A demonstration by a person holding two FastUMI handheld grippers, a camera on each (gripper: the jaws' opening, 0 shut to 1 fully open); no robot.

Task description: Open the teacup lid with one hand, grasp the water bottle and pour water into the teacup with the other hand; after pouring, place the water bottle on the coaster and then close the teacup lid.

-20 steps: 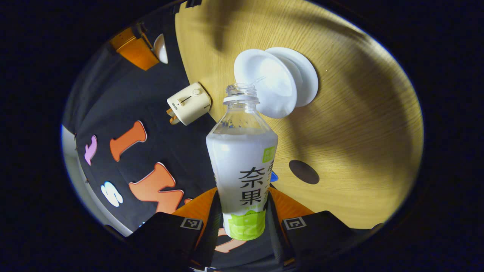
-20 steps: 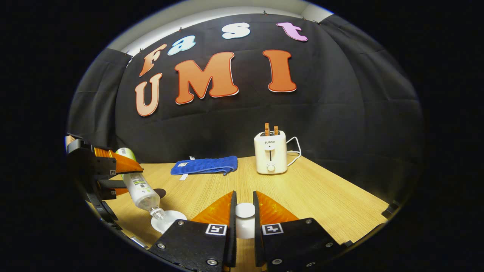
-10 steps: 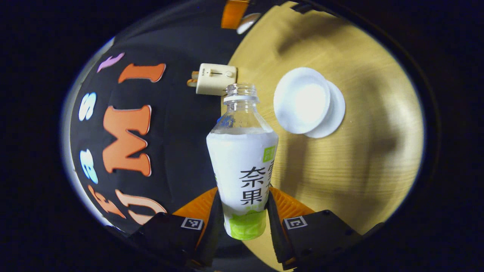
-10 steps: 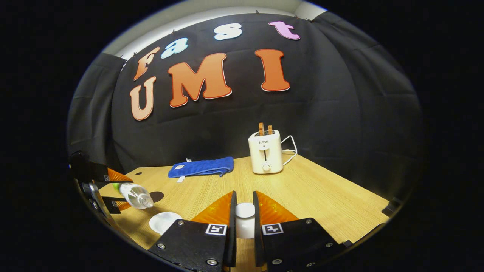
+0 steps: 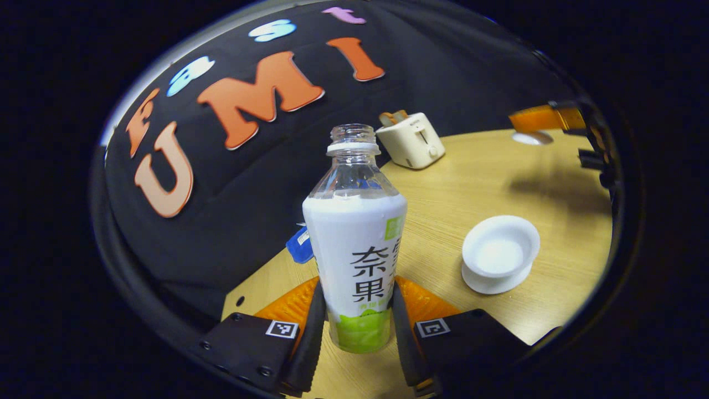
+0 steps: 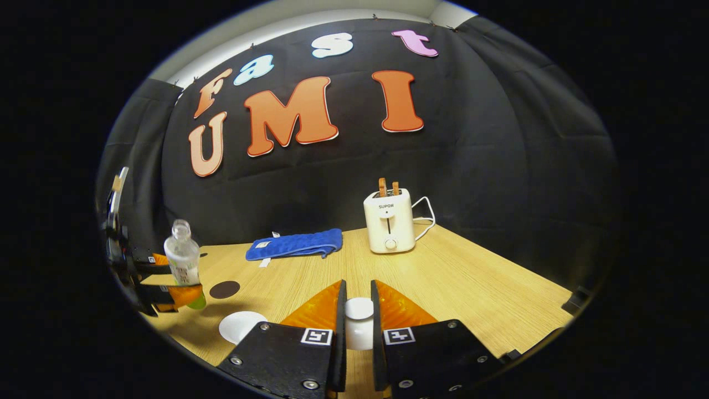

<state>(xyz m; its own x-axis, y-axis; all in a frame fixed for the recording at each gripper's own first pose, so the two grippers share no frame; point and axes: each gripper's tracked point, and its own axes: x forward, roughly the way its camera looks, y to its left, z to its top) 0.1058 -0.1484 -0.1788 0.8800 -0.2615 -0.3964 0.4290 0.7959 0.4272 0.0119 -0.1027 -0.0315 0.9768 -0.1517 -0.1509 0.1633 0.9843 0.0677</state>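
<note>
Water bottle [image 5: 354, 244]: clear plastic neck, white wrap label with black characters, a small green patch near the label's top and a lime-green band at the bottom. Teacup [image 5: 500, 254] plain white on a white saucer [image 5: 487, 284], teacup lid [image 6: 359, 321] white too, coaster [image 6: 224, 289] dark brown, table [image 6: 454, 293] light wood grain. Toaster [image 6: 389, 221] cream with a white cord, towel [image 6: 296, 244] bright blue with a quilted texture and a white tag.

The clear glossy plastic water bottle [image 5: 354, 221] wore a smooth white-and-green label; the white teacup [image 5: 500, 252] looked glazed ceramic, the tan table [image 6: 443, 277] matt wood grain, the blue cloth [image 6: 296, 244] quilted
</note>
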